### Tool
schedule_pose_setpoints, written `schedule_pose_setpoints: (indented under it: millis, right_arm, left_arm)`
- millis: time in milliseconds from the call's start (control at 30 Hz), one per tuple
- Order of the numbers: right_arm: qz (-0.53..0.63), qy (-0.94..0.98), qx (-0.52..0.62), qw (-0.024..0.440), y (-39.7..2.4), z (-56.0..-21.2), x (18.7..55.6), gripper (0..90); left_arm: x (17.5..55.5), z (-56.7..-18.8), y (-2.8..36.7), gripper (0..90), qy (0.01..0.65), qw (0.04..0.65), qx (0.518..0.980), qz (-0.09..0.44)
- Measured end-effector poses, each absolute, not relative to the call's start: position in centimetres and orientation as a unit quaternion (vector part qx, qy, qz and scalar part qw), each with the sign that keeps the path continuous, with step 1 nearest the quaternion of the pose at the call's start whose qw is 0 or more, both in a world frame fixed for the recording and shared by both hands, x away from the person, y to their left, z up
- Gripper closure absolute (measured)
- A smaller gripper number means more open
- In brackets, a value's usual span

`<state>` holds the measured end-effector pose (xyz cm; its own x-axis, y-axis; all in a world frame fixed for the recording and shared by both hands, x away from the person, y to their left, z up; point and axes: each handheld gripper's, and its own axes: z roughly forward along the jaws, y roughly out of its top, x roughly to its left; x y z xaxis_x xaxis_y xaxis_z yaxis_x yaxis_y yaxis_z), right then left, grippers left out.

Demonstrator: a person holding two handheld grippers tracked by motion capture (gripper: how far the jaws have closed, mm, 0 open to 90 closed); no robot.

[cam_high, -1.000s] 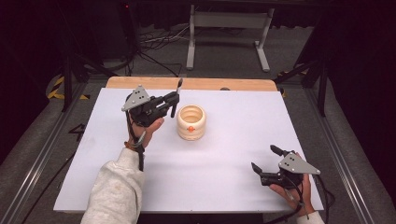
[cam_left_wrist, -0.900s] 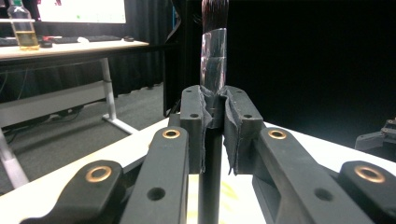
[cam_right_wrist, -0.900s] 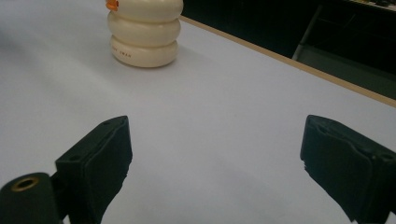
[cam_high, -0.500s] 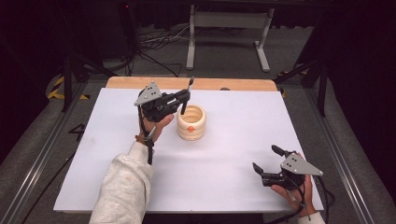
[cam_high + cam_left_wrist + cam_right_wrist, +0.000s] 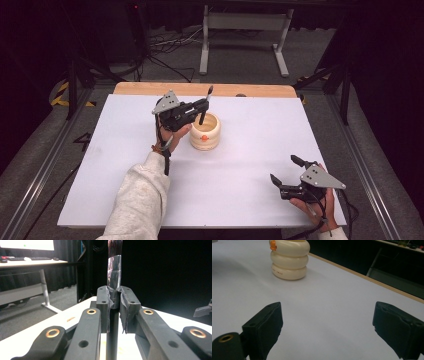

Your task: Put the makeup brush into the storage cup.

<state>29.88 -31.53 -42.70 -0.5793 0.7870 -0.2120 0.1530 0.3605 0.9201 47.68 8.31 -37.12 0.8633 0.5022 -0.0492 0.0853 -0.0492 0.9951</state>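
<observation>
Black-handled brush (image 5: 204,106): upright, long axis near vertical, bristle end up, handle end reaching down into the mouth of the cream holder (image 5: 205,132).
Brush tilt: top leans slightly toward the far table edge.
Left gripper (image 5: 199,106): clamped tight on the brush shaft, just below its silver ferrule (image 5: 114,268); held level above the holder's left rim.
Cream holder: ribbed, with an orange spot, standing mid-table on the white table (image 5: 260,190).
Right gripper (image 5: 287,171): jaws spread wide, nothing between them, at the near right corner, well apart from the holder.
</observation>
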Motion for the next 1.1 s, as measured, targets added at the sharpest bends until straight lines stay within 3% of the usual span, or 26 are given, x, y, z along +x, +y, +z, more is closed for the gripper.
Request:
schedule_pose_setpoints:
  millis: [1100]
  right_arm:
    - [0.474, 0.757, 0.305, 0.332, -31.2, -42.8, 29.8, 10.2]
  left_arm:
    - [47.4, -41.2, 8.0, 79.3, 0.23, 0.624, 0.734, 0.14]
